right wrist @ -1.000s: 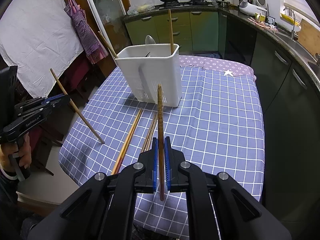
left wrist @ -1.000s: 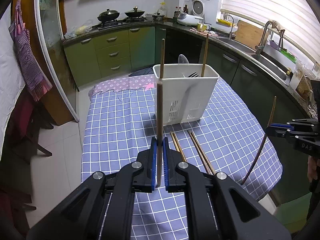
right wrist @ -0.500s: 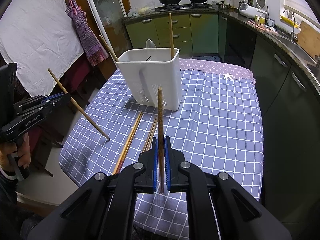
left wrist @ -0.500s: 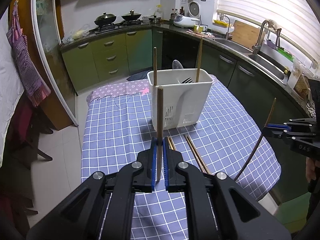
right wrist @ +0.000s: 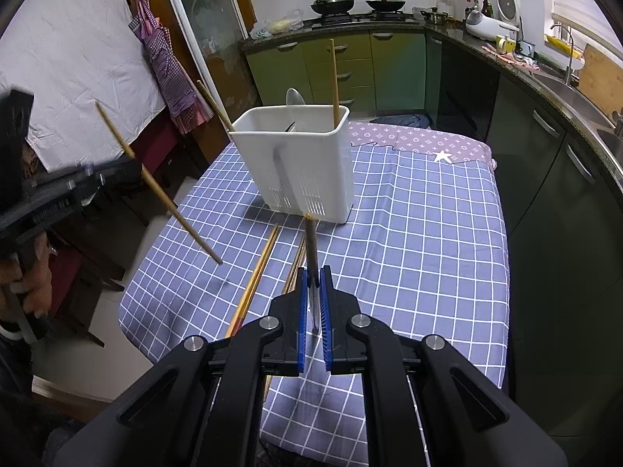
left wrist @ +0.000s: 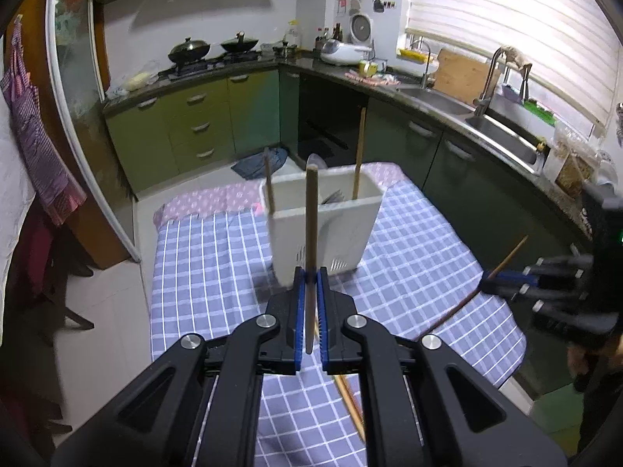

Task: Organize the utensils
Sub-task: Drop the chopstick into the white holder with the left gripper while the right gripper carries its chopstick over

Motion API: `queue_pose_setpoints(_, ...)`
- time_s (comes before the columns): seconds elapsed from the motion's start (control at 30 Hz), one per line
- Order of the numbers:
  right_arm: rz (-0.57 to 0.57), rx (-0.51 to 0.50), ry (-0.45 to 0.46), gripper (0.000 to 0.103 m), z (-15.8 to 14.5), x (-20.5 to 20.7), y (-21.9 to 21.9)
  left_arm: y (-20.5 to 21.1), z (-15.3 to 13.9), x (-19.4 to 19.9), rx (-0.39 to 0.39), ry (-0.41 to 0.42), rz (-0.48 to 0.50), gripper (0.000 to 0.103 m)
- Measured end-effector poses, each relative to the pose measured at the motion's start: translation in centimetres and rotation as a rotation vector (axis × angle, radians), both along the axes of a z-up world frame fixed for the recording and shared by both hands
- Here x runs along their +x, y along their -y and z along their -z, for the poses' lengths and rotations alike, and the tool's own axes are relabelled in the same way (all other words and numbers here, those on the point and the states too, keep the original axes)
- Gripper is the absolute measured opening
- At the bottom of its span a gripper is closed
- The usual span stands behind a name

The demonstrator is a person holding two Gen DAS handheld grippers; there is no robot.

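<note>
A wooden chopstick (left wrist: pixel 311 233) is pinched upright between the blue pads of the left tool (left wrist: pixel 310 303), its upper end seen in front of the white utensil holder (left wrist: pixel 323 229). A darker chopstick (right wrist: pixel 311 257) is clamped in the same way by the right tool (right wrist: pixel 312 303), its tip seen just below the base of the holder in the right wrist view. The holder stands on the bench (right wrist: pixel 428 233), which is covered by a blue checked cloth. Two chopsticks (right wrist: pixel 334 78), a spoon (right wrist: pixel 294 99) and a fork (left wrist: pixel 331 196) are seen standing in the holder. Loose chopsticks (right wrist: pixel 255 276) lie flat on the cloth between the holder and the tools. In the right wrist view the left tool is seen blurred at the left edge, its chopstick slanted above the cloth.
</note>
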State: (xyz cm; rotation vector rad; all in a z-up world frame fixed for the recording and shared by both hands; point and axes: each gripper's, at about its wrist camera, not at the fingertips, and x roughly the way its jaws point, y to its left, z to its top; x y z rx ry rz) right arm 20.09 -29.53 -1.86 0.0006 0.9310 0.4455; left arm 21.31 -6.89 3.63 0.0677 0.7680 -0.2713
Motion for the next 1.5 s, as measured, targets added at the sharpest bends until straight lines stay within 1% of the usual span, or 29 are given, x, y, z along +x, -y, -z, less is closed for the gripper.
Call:
queue_pose_setpoints(0.17, 0.0, 0.002, -0.004, 0.007, 0.2, 0.1, 0.2, 0.8, -4.4, 1.3, -0.027, 0.071, 0.001, 0.006)
queue_pose_setpoints(0.27, -0.001, 0.006, -0.005, 0.007, 0.3, 0.2, 0.3, 1.3, -7.4, 2.2, -0.038, 0.138, -0.009, 0.006)
queue_pose_setpoints(0.37, -0.003, 0.01, -0.007, 0.007, 0.4, 0.3, 0.4, 1.8, -9.7, 3.4, -0.048, 0.194, -0.03, 0.006)
queue_pose_setpoints(0.47, -0.002, 0.018, -0.006, 0.007, 0.5, 0.4, 0.6, 2.1, -10.9, 5.0, -0.047, 0.238, -0.056, 0.006)
queue_pose_setpoints(0.53, -0.002, 0.021, -0.006, 0.007, 0.6, 0.4, 0.8, 2.3, -10.8, 6.3, -0.036, 0.255, -0.072, 0.006)
queue_pose_setpoints(0.6, -0.001, 0.021, -0.006, 0.007, 0.6, 0.4, 1.0, 2.5, -9.8, 7.7, -0.025, 0.248, -0.09, 0.006)
queue_pose_setpoints(0.8, 0.005, 0.023, -0.008, 0.007, 0.6, 0.5, 1.2, 3.2, -5.1, 11.2, -0.004, 0.141, -0.108, 0.006)
queue_pose_setpoints(0.93, 0.002, 0.024, 0.004, 0.007, -0.4, 0.5, 1.0, 3.0, -3.1, 12.0, 0.008, 0.099, -0.11, 0.006)
queue_pose_setpoints(1.0, -0.003, 0.026, 0.021, 0.007, -1.3, 0.6, 0.8, 2.8, -3.1, 11.8, 0.003, 0.095, -0.103, 0.01)
queue_pose_setpoints(1.07, -0.007, 0.033, 0.042, 0.007, -2.6, 0.8, 0.7, 2.3, -3.6, 11.0, -0.014, 0.103, -0.098, 0.024)
queue_pose_setpoints(1.13, -0.009, 0.051, 0.078, 0.007, -4.7, 1.1, 0.7, 1.8, -4.4, 9.9, -0.031, 0.118, -0.083, 0.032)
queue_pose_setpoints(1.23, -0.003, 0.077, 0.149, 0.007, -8.4, 1.5, 0.6, 0.9, -5.8, 7.9, -0.027, 0.161, -0.08, 0.034)
queue_pose_setpoints(1.3, 0.004, 0.114, 0.203, 0.007, -11.2, 1.9, 0.5, 0.0, -6.6, 6.6, -0.038, 0.172, -0.078, 0.039)
queue_pose_setpoints(1.33, 0.006, 0.125, 0.225, 0.007, -12.3, 2.1, 0.4, -0.7, -6.8, 5.6, -0.048, 0.175, -0.08, 0.043)
queue_pose_setpoints(1.37, 0.01, 0.135, 0.252, 0.007, -13.6, 2.5, 0.3, -1.4, -6.9, 4.6, -0.057, 0.18, -0.087, 0.047)
queue_pose_setpoints(1.43, 0.023, 0.159, 0.305, 0.007, -16.1, 3.7, -0.2, -2.6, -6.8, 2.8, -0.067, 0.183, -0.09, 0.048)
queue_pose_setpoints(1.5, 0.044, 0.17, 0.337, 0.007, -17.6, 5.2, -0.7, -3.6, -6.1, 1.5, -0.071, 0.169, -0.094, 0.049)
